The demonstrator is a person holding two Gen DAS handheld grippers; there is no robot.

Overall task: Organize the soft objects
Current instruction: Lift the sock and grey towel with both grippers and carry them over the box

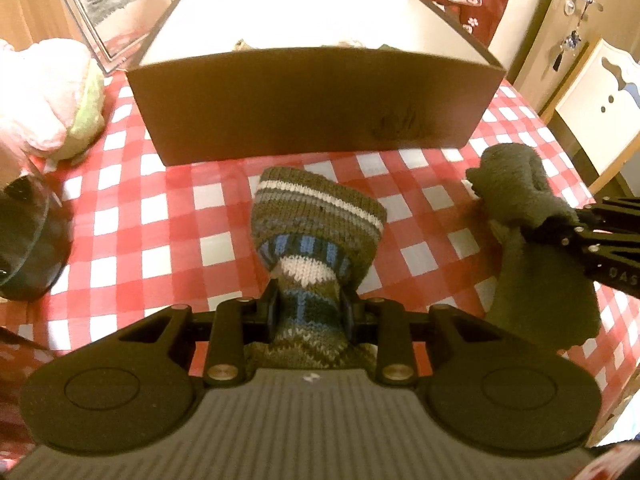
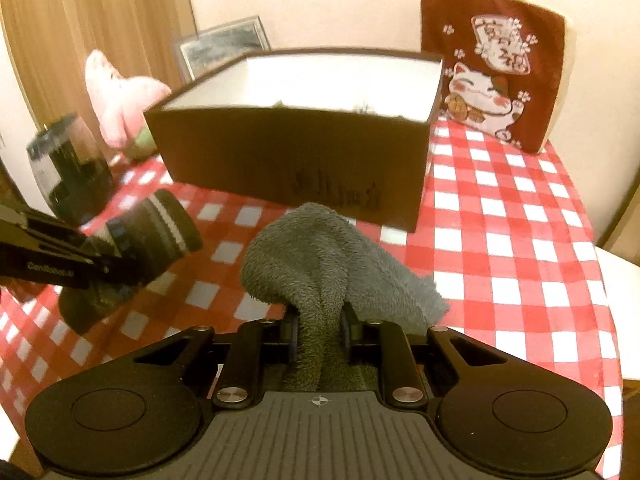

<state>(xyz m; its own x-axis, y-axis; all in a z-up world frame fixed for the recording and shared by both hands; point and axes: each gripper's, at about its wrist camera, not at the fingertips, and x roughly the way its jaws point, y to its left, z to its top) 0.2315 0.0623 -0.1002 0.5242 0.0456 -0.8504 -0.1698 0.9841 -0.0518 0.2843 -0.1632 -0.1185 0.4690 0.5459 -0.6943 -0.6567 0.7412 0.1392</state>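
1. nearest the lens, left wrist view: the left hand-held gripper (image 1: 310, 306) is clamped on a striped knitted sock (image 1: 316, 216), which bunches between the jaws and fans out toward the brown box (image 1: 312, 96). the sock sits short of the box's near wall, above the checked counter (image 1: 160, 220); whether it touches the cloth cannot be told.
2. nearest the lens, right wrist view: the right hand-held gripper (image 2: 320, 326) is clamped on a grey fleecy cloth (image 2: 320, 256), folded over the jaws and also short of the box's near wall. its full shape is hidden by the fold.
3. each gripper shows at the edge of the other's view: the right one, with the grey cloth, to the right of the box front; the left one, with the sock, to the left of it.
4. middle distance: the open box stands on the counter. small scraps of something peek over its near rim, suggesting items already inside, but the wall hides the floor.
5. left of the box: a pink and green plush toy (image 1: 48, 96) lies on the counter, probably not yet stowed; a dark clear-topped container (image 2: 68, 164) stands nearer, its nature unclear.
6. beyond the box: a framed picture (image 2: 224, 46) and a red cat cushion (image 2: 492, 68).
7. judgement: partway done; two items are in hand and the plush remains.
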